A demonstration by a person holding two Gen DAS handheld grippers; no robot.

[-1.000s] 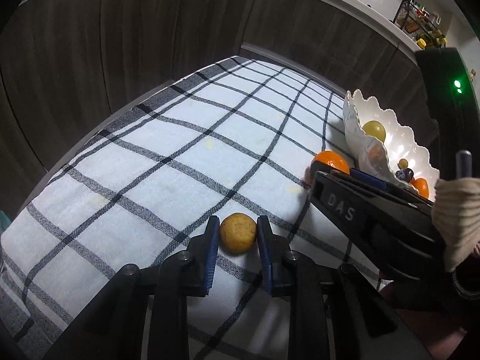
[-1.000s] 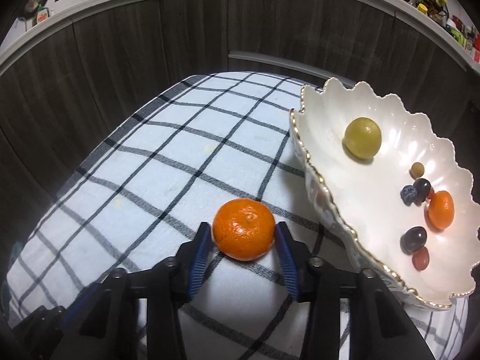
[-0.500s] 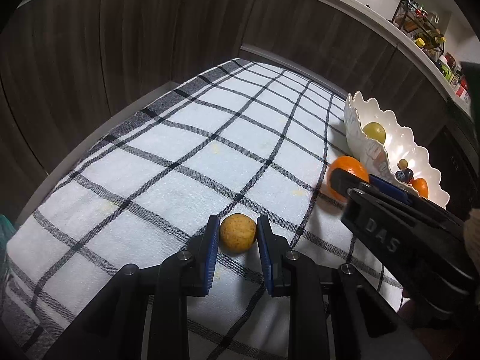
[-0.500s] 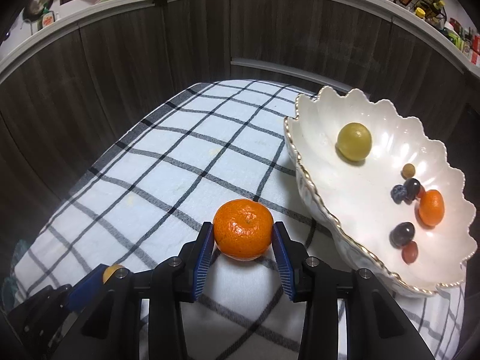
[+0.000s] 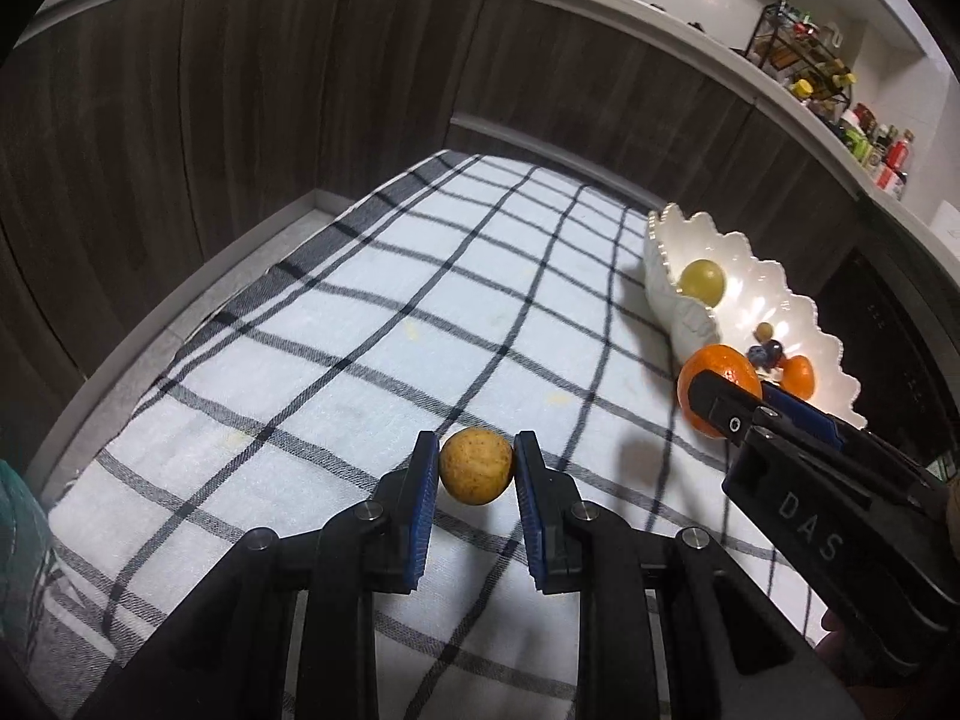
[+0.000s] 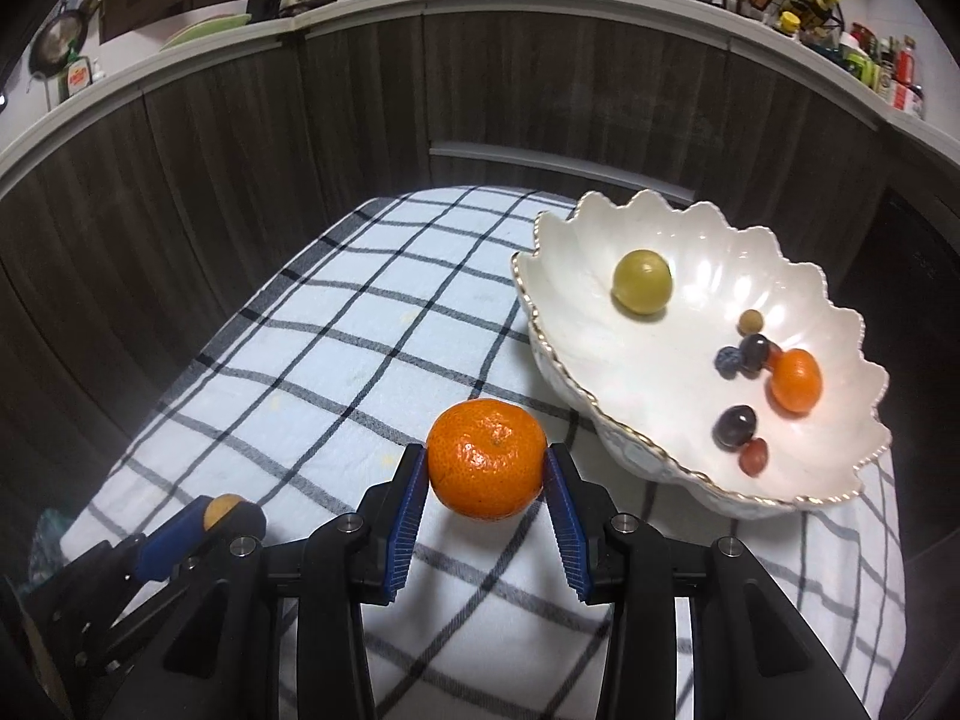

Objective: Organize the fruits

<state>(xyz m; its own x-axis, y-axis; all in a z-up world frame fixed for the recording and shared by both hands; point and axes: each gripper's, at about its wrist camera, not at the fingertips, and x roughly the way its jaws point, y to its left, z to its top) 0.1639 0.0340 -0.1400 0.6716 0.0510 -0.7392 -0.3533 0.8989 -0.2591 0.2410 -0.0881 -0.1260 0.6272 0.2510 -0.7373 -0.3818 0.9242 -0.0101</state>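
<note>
My left gripper (image 5: 477, 462) is shut on a small tan, speckled round fruit (image 5: 476, 466), held above the checked cloth (image 5: 372, 336). My right gripper (image 6: 487, 461) is shut on an orange mandarin (image 6: 487, 459), lifted clear of the cloth just left of the white scalloped bowl (image 6: 558, 276). In the left wrist view the mandarin (image 5: 717, 381) and the right gripper (image 5: 729, 402) show in front of the bowl (image 5: 666, 240). The bowl holds a yellow-green round fruit (image 6: 641, 282), a small orange fruit (image 6: 795, 381), dark grapes (image 6: 735, 426) and some small berries.
Dark wood cabinet fronts (image 6: 240, 150) curve behind the table. A counter above them carries a spice rack (image 5: 804, 69) and bottles (image 6: 894, 72). The left gripper (image 6: 222, 513) shows at the lower left of the right wrist view. A teal object (image 5: 18, 534) sits at the far left edge.
Both grippers have risen with their fruits, so the cloth looks farther away. The right gripper, with the mandarin, has drawn back from the bowl, which now shows whole.
</note>
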